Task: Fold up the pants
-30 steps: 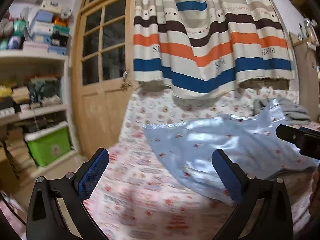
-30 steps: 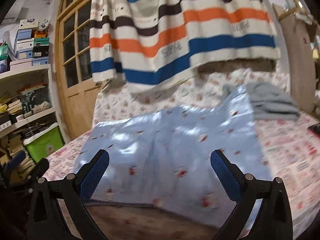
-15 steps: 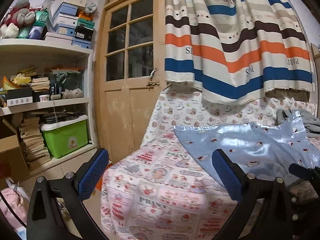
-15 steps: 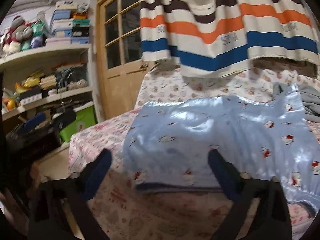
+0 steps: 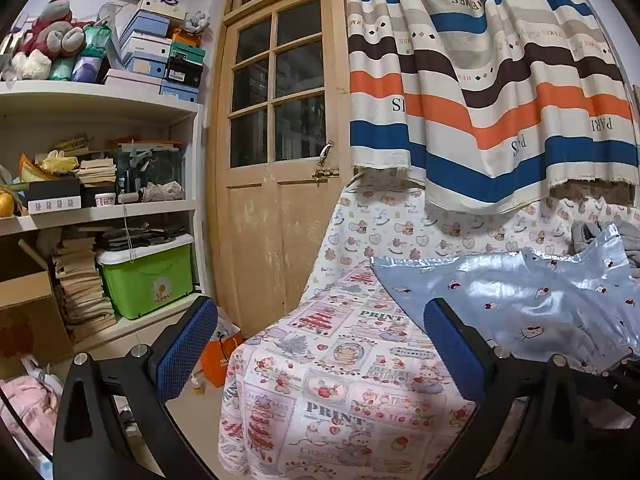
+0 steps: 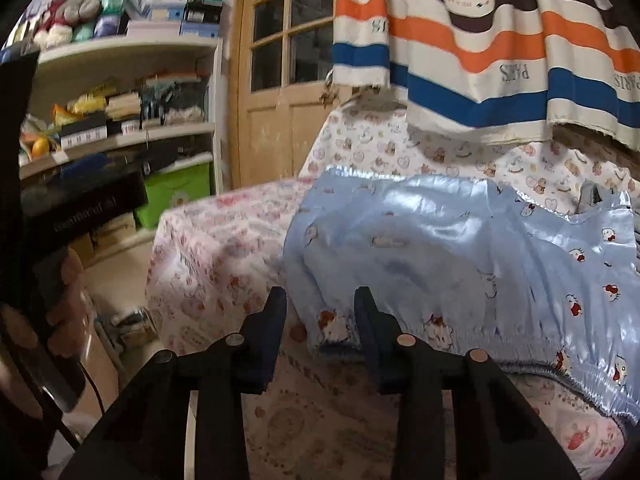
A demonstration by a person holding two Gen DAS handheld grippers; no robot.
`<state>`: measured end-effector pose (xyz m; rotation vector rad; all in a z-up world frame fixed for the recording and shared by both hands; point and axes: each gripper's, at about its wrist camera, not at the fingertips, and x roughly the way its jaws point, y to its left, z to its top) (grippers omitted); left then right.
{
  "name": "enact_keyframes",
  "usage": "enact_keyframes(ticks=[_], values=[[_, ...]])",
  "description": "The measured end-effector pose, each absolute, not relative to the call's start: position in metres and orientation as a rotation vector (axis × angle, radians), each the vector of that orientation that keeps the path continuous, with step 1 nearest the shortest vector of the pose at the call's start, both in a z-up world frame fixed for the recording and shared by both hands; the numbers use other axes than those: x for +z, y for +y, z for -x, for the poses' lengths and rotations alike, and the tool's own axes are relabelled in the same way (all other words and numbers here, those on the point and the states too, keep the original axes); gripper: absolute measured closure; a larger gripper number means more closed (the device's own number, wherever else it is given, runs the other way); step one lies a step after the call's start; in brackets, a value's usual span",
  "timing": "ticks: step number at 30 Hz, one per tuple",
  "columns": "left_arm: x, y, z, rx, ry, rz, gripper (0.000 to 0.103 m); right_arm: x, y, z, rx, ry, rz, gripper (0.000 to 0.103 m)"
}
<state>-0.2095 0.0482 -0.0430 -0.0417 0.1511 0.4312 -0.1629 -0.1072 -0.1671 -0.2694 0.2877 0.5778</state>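
Light blue satin pants (image 6: 460, 240) with a small cat print lie spread on the bed, and also show at the right of the left wrist view as pants (image 5: 520, 300). My right gripper (image 6: 320, 314) is low at their near left corner. Its jaws are closing, with the waistband corner between them and the pads still apart from the cloth. My left gripper (image 5: 318, 352) stands open over the bed's corner, left of the pants, with nothing between its fingers. A hand (image 6: 66, 280) holding the left gripper appears at the left edge of the right wrist view.
The bed sheet (image 5: 340, 360) carries a pink cartoon print. A striped curtain (image 5: 480, 100) hangs behind the bed, with a wooden door (image 5: 276, 160) to its left. Shelves (image 5: 100, 208) with boxes and a green bin (image 5: 148, 276) stand at the left. Grey clothes (image 5: 600, 232) lie at the far right.
Both views have swung left toward the door and shelves. The right gripper's jaws narrowed from wide open and sank to the pants' near corner. The left gripper moved off the pants to the bed's corner.
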Motion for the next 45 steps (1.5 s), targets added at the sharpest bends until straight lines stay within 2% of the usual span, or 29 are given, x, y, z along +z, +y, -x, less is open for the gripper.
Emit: enact_keyframes(ticks=[9, 10, 11, 13, 14, 17, 30, 33, 37, 41, 42, 45], values=[[-0.045, 0.05, 0.206, 0.42, 0.177, 0.062, 0.001, -0.17, -0.101, 0.169, 0.561, 0.272, 0.392, 0.067], [-0.045, 0.05, 0.207, 0.422, 0.178, 0.061, 0.001, -0.169, -0.104, 0.167, 0.563, 0.277, 0.377, 0.071], [-0.046, 0.051, 0.207, 0.424, 0.18, 0.061, 0.001, -0.168, -0.106, 0.166, 0.557, 0.281, 0.362, 0.08], [-0.047, 0.052, 0.206, 0.428, 0.187, 0.059, 0.001, -0.164, -0.112, 0.161, 0.575, 0.302, 0.316, 0.083], [-0.047, 0.052, 0.206, 0.429, 0.191, 0.058, 0.001, -0.163, -0.113, 0.159, 0.58, 0.31, 0.302, 0.089], [-0.047, 0.052, 0.204, 0.429, 0.197, 0.055, 0.001, -0.159, -0.109, 0.159, 0.589, 0.312, 0.313, 0.093], [-0.044, 0.054, 0.196, 0.415, 0.205, 0.042, 0.001, -0.163, -0.106, 0.17, 0.608, 0.259, 0.283, 0.093], [-0.035, 0.061, 0.177, 0.334, 0.286, 0.079, 0.001, -0.16, -0.107, 0.173, 0.622, 0.24, 0.278, 0.093], [-0.01, 0.08, 0.153, 0.229, 0.292, 0.163, 0.001, -0.154, -0.109, 0.171, 0.644, 0.247, 0.251, 0.093], [0.012, 0.089, 0.11, 0.216, 0.317, 0.115, 0.001, -0.141, -0.119, 0.169, 0.642, 0.224, 0.192, 0.093], [0.016, 0.094, 0.093, 0.19, 0.351, 0.13, 0.001, -0.139, -0.12, 0.168, 0.636, 0.216, 0.191, 0.093], [0.024, 0.119, 0.042, 0.042, 0.449, 0.282, 0.015, -0.132, -0.122, 0.168, 0.618, 0.186, 0.186, 0.093]])
